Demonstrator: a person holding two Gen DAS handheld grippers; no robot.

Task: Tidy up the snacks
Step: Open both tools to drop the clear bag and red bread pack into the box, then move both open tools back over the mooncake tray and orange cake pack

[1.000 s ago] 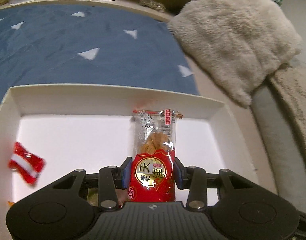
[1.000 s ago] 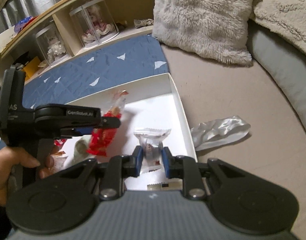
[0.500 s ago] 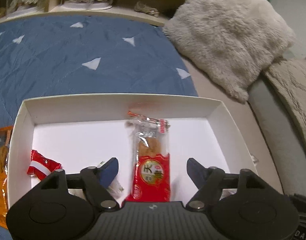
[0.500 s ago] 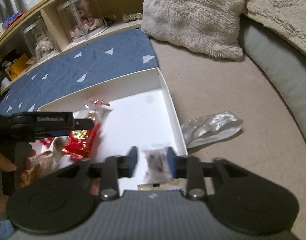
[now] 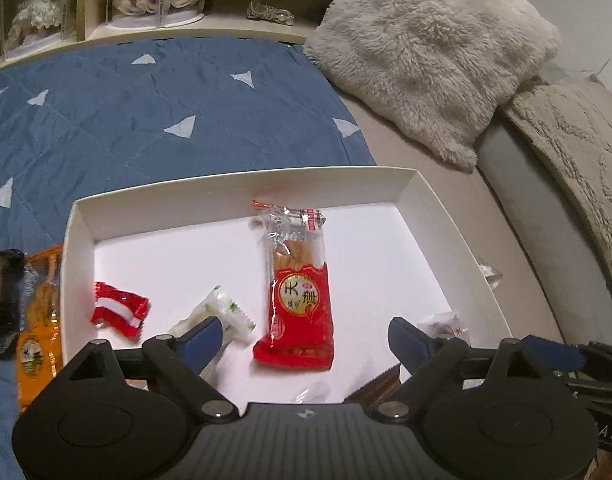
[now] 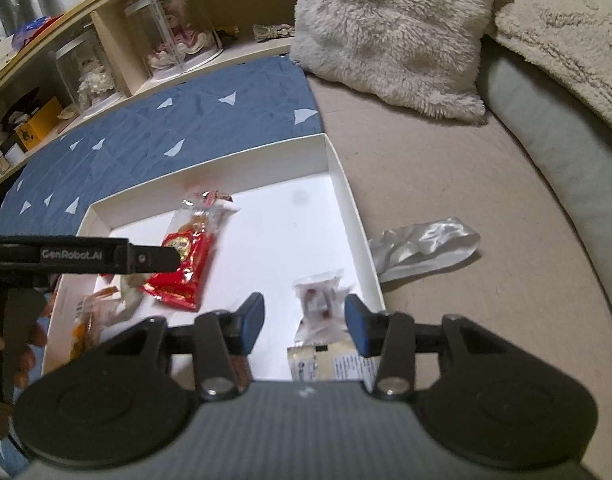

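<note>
A white box (image 5: 446, 216) (image 6: 346, 184) lies on the bed. A red and clear snack packet (image 5: 300, 292) (image 6: 186, 256) lies flat in its middle. My left gripper (image 5: 306, 340) is open and empty just behind the packet. A small clear snack packet (image 6: 320, 294) (image 5: 442, 322) lies near the box's right wall, and my right gripper (image 6: 304, 320) is open and empty over it. A red and white candy (image 5: 120, 314) and a white and green candy (image 5: 220, 314) lie at the box's left.
An orange snack bag (image 5: 38, 332) lies left of the box on the blue quilt (image 5: 146, 112). A crumpled silver wrapper (image 6: 422, 248) lies right of the box. A fluffy pillow (image 6: 390, 32) and a shelf (image 6: 106, 28) stand behind.
Both grippers opened and drew back. The left one let go of the red packet, the right one let go of the small clear packet; both now lie in the box.
</note>
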